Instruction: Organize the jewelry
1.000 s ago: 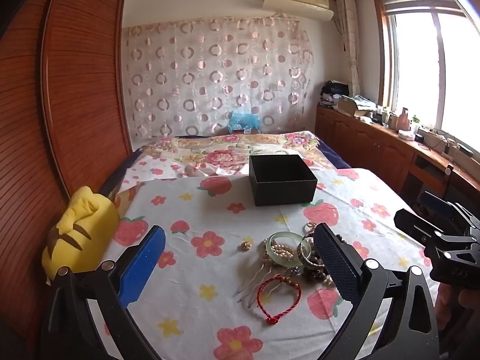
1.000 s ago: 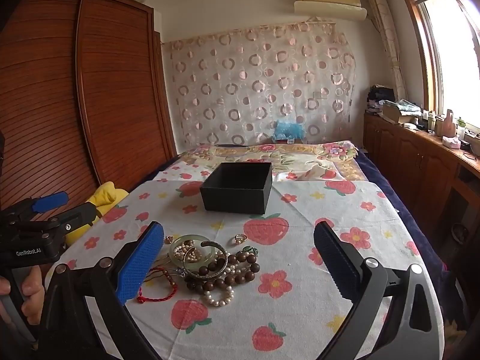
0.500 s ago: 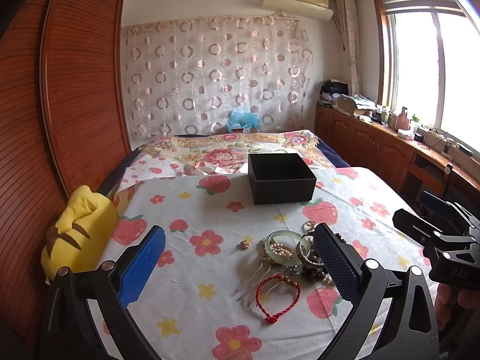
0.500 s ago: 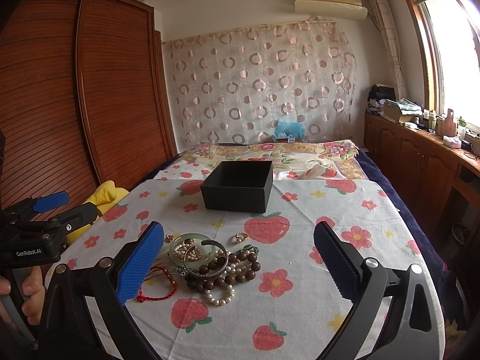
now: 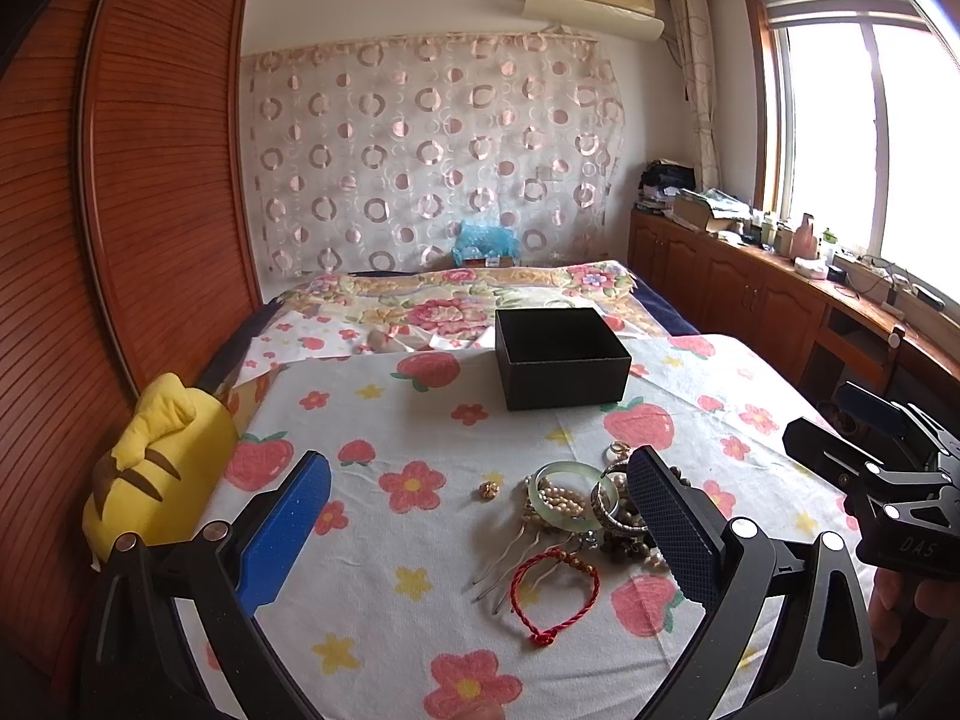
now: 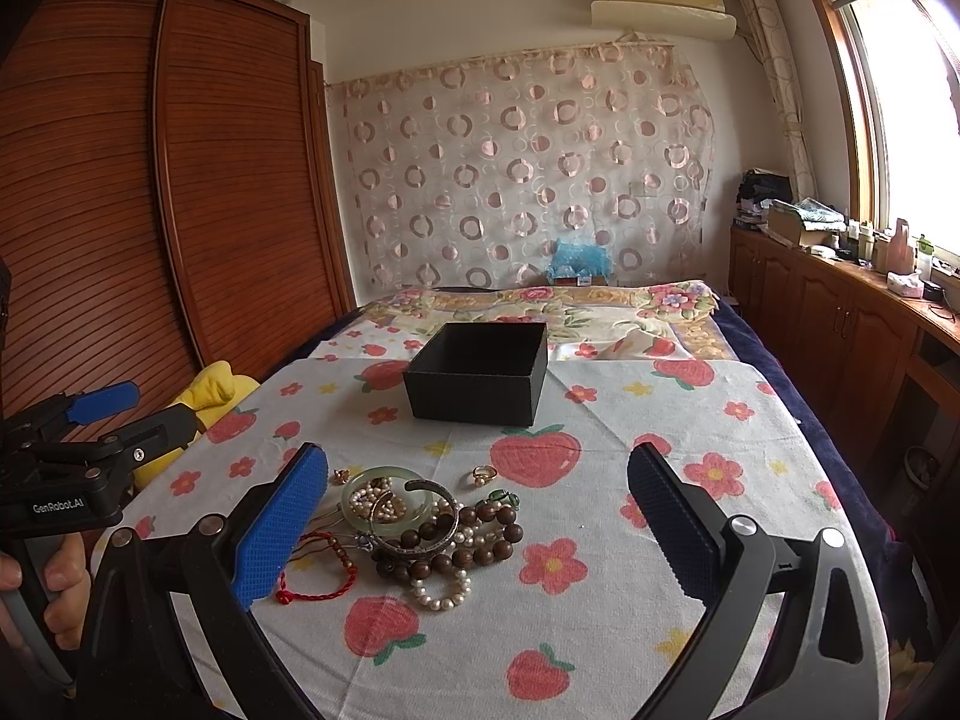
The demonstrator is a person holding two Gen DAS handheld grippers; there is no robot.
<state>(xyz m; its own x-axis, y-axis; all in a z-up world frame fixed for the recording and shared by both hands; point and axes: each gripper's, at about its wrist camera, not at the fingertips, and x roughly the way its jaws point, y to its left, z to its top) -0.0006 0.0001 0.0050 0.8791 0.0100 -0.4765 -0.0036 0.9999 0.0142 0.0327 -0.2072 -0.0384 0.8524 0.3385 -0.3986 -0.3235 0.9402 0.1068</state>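
Note:
An open black box (image 5: 561, 357) (image 6: 479, 372) stands on the flowered cloth. Nearer lies a heap of jewelry: a pale green bangle (image 5: 567, 495) (image 6: 387, 498), a red cord bracelet (image 5: 555, 591) (image 6: 318, 576), brown wooden beads (image 6: 456, 540), a pearl bracelet (image 6: 441, 591), a silver bangle (image 6: 414, 516), a hair comb (image 5: 510, 558) and small rings (image 5: 489, 489) (image 6: 483, 474). My left gripper (image 5: 477, 519) is open and empty above the cloth, left of the heap. My right gripper (image 6: 477, 513) is open and empty, with the heap near its left finger.
A yellow plush toy (image 5: 156, 468) lies at the cloth's left edge beside a wooden wardrobe (image 5: 108, 210). A floral bedspread (image 5: 456, 300) lies behind the box. Wooden cabinets (image 6: 840, 324) with clutter run along the right under the window.
Both grippers have barely shifted and stay open. The jewelry and box have not moved.

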